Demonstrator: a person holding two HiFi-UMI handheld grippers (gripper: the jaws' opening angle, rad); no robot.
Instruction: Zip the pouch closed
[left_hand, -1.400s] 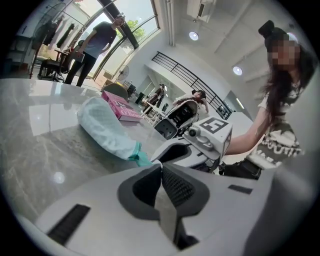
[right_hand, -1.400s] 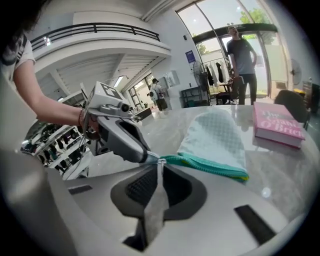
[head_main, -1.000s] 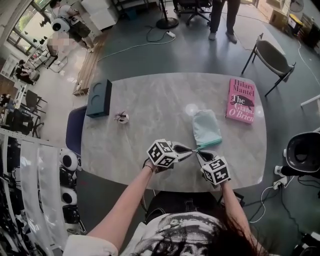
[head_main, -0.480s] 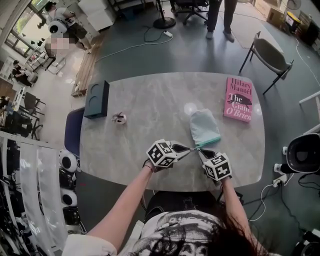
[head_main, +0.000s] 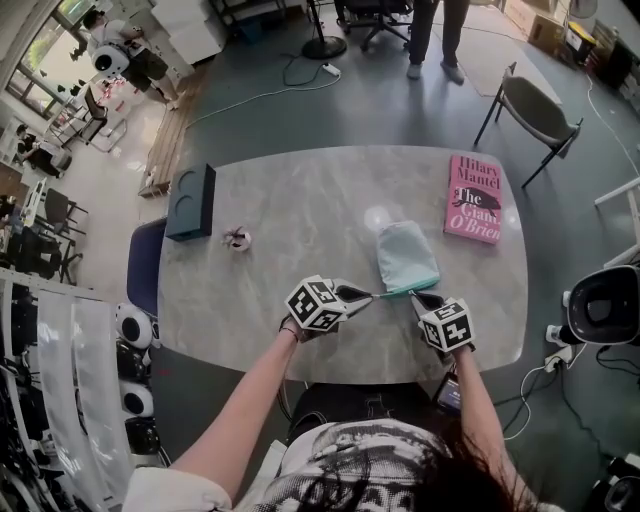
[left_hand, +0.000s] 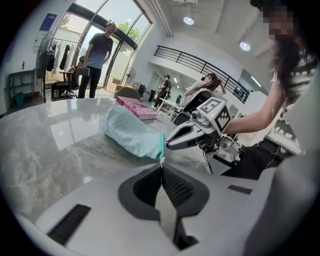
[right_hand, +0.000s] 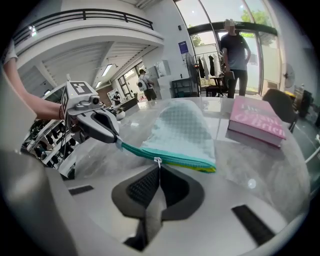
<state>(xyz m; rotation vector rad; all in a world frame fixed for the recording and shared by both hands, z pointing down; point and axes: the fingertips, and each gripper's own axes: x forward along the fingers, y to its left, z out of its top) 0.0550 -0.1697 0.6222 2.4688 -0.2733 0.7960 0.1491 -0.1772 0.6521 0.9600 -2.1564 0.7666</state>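
The pale mint pouch (head_main: 405, 256) lies flat on the marble table (head_main: 300, 200), its teal zipper edge (head_main: 396, 293) towards me. My left gripper (head_main: 372, 295) is shut on the zipper tape's left end tab (left_hand: 160, 159), pulling it taut. My right gripper (head_main: 418, 297) is shut on the small silver zipper pull (right_hand: 158, 161), partway along the teal edge. In the right gripper view the left gripper (right_hand: 100, 127) pinches the tape end, with the pouch (right_hand: 182, 131) behind. In the left gripper view the right gripper (left_hand: 192, 137) sits just right of the pouch (left_hand: 131, 134).
A pink book (head_main: 473, 198) lies at the table's far right, near the pouch. A dark box (head_main: 192, 200) and a small crumpled object (head_main: 240, 237) sit at the left. A chair (head_main: 535, 108) and standing people are beyond the table.
My right gripper has slid to the right along the teal zipper edge with the pull in it. The left gripper has stayed put on the tape end.
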